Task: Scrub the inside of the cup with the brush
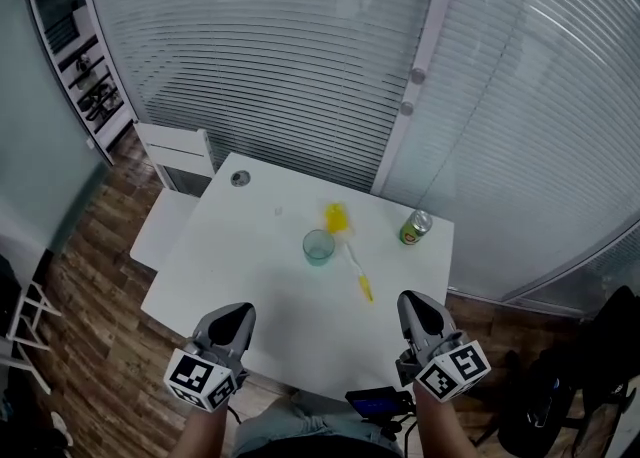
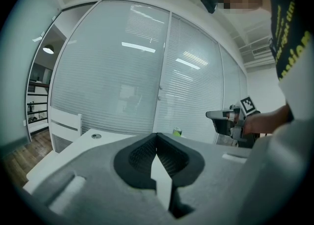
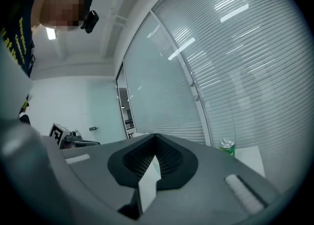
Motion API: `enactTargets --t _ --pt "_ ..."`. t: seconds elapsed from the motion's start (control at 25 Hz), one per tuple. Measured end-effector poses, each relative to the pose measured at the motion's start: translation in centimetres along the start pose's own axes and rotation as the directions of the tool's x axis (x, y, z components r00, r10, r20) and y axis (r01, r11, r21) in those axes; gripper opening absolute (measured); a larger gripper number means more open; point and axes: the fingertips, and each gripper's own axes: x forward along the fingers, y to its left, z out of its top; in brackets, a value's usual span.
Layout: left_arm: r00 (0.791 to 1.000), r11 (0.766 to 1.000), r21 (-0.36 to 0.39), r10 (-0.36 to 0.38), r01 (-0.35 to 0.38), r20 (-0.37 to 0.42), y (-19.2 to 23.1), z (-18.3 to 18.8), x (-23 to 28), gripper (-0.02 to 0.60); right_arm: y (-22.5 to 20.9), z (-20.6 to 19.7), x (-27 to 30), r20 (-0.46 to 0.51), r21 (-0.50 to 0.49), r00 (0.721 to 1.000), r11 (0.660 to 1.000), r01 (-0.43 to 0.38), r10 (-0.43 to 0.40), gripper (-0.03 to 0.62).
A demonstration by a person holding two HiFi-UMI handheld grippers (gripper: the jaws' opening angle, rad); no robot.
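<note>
A clear teal cup [image 1: 318, 246] stands upright near the middle of the white table [image 1: 220, 256]. Just right of it lies a brush [image 1: 352, 256] with a yellow head toward the far side and a white and yellow handle pointing at me. My left gripper [image 1: 232, 314] hovers at the table's near edge, shut and empty, well short of the cup. My right gripper [image 1: 418, 308] hangs at the near right edge, also shut with nothing in it. In the left gripper view the jaws [image 2: 157, 135] meet; in the right gripper view the jaws [image 3: 156, 136] are likewise together. Neither gripper view shows the cup or brush.
A green drink can [image 1: 416, 227] stands at the table's far right corner, also seen as the can [image 2: 177, 131] and the can [image 3: 226, 146]. A white chair [image 1: 175, 161] sits at the far left, a cable grommet [image 1: 240, 178] near it. Glass walls with blinds stand behind.
</note>
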Motion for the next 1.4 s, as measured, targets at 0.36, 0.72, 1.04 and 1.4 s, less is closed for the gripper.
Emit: enactTargets --t 0.36,0.72,1.04,1.4 --pt "1.0 1.0 0.007 -0.022 0.022 -0.012 -0.8 0.5 3.5 0.001 -2.0 -0.2 0.5 -0.015 0.013 1.0 1.0 -0.023 0.023 0.006" --pt "0.997 0.998 0.028 -0.065 0.065 0.033 -1.4 1.9 5.7 0.0 -2.8 -0.8 0.7 -0.05 0.001 0.999 1.0 -0.022 0.022 0.006" --pt "0.992 0.992 0.019 -0.128 0.128 0.002 -0.3 1.5 7.9 0.001 -3.4 -0.9 1.7 -0.054 0.003 0.998 1.0 0.027 -0.027 0.006" --pt "0.98 0.98 0.04 -0.197 0.197 -0.01 1.4 2.1 10.4 0.001 -3.3 -0.8 3.5 -0.048 0.003 0.996 0.997 0.075 -0.074 0.006"
